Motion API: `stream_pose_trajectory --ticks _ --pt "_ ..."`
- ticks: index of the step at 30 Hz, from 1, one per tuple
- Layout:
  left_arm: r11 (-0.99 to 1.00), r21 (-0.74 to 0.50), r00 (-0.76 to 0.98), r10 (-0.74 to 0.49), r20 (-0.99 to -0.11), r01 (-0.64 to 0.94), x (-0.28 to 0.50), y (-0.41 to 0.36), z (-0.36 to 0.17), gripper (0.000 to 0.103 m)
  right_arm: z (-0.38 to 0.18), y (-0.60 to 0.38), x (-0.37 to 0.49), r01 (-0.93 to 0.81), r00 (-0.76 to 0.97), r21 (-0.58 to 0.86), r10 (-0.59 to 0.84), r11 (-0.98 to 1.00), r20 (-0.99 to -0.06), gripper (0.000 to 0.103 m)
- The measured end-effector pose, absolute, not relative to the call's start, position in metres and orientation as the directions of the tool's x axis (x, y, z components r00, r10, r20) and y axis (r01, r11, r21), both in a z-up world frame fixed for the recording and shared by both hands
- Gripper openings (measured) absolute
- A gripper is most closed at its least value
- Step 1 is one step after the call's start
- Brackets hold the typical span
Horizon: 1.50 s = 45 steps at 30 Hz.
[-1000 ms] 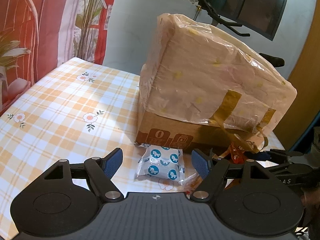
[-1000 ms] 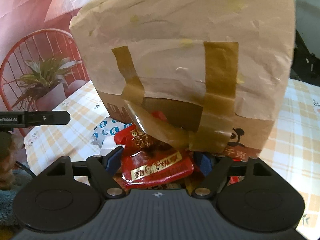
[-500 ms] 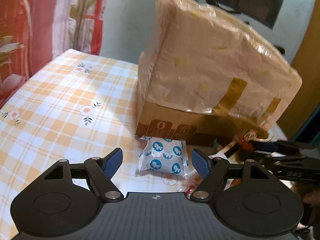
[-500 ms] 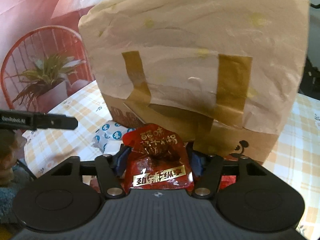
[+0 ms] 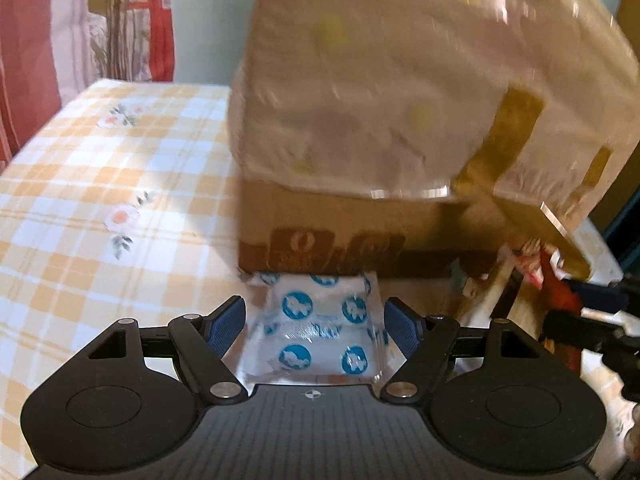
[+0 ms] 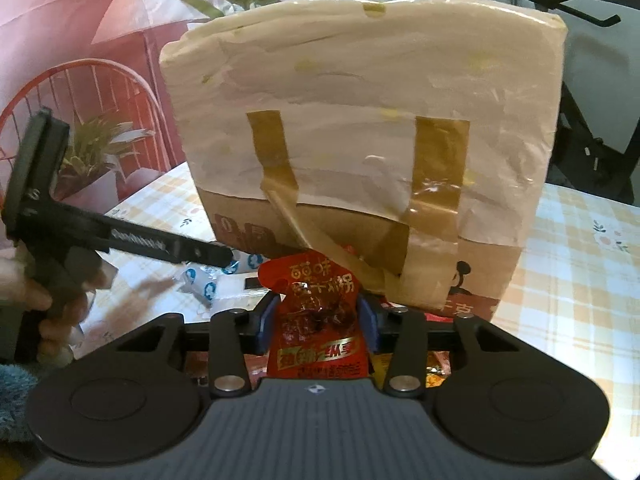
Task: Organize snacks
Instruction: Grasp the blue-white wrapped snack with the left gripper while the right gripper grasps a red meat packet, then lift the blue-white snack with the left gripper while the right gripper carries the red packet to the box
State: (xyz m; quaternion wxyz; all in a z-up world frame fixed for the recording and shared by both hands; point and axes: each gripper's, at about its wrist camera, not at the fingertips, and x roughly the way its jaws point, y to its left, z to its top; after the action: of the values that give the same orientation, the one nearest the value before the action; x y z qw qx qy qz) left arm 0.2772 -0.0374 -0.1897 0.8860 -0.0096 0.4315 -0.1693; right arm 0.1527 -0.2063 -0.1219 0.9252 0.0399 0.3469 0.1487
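A: Where is the blue-dotted packet [image 5: 320, 334] found?

B: It lies flat on the checked tablecloth [image 5: 100, 184], its far edge against the foot of the wrapped cardboard box [image 5: 360, 240]. Its longer side appears to run away from the camera, toward the box, so the shorter width is presented to the pads.

A: And from the fingers?

B: It is bracketed by the left gripper [image 5: 316, 322], whose jaws stand wide, one blue pad on either side; no contact can be made out. Only a closing seems to be called for, judged from this.

A: The other side?

B: The red pouch [image 6: 318, 320] is pinched upright in the right gripper [image 6: 318, 324], whose jaws have just been closing onto it. The left is plainly nearer the dotted packet; the right is occupied, in front of the box.
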Motion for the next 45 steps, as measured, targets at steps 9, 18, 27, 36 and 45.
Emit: stream_pose_trajectory --ticks 9,18,27,36,45 --pt "0.946 -0.161 0.583 -0.302 -0.754 0.282 0.26 -0.033 -0.191 0.053 -0.122 -0.207 0.142 -0.241 0.717 0.199 0.312 0.95 -0.623 0.043" --pt "0.952 -0.203 0.632 -0.304 -0.712 0.229 0.225 -0.006 -0.173 0.046 -0.122 -0.197 0.133 -0.291 0.693 0.23 0.371 0.928 -0.618 0.042" --pt "0.952 -0.2 0.626 -0.302 -0.719 0.23 0.223 -0.009 -0.175 0.046 -0.13 -0.194 0.135 -0.287 0.676 0.224 0.363 0.931 -0.641 0.045" --pt "0.95 -0.209 0.649 -0.312 -0.694 0.232 0.219 -0.005 -0.172 0.043 -0.133 -0.2 0.137 -0.268 0.681 0.284 0.39 0.92 -0.62 0.046" --pt "0.944 -0.234 0.713 -0.331 -0.618 0.235 0.21 0.005 -0.144 0.042 -0.111 -0.201 0.127 -0.292 0.719 0.27 0.397 0.918 -0.57 0.013"
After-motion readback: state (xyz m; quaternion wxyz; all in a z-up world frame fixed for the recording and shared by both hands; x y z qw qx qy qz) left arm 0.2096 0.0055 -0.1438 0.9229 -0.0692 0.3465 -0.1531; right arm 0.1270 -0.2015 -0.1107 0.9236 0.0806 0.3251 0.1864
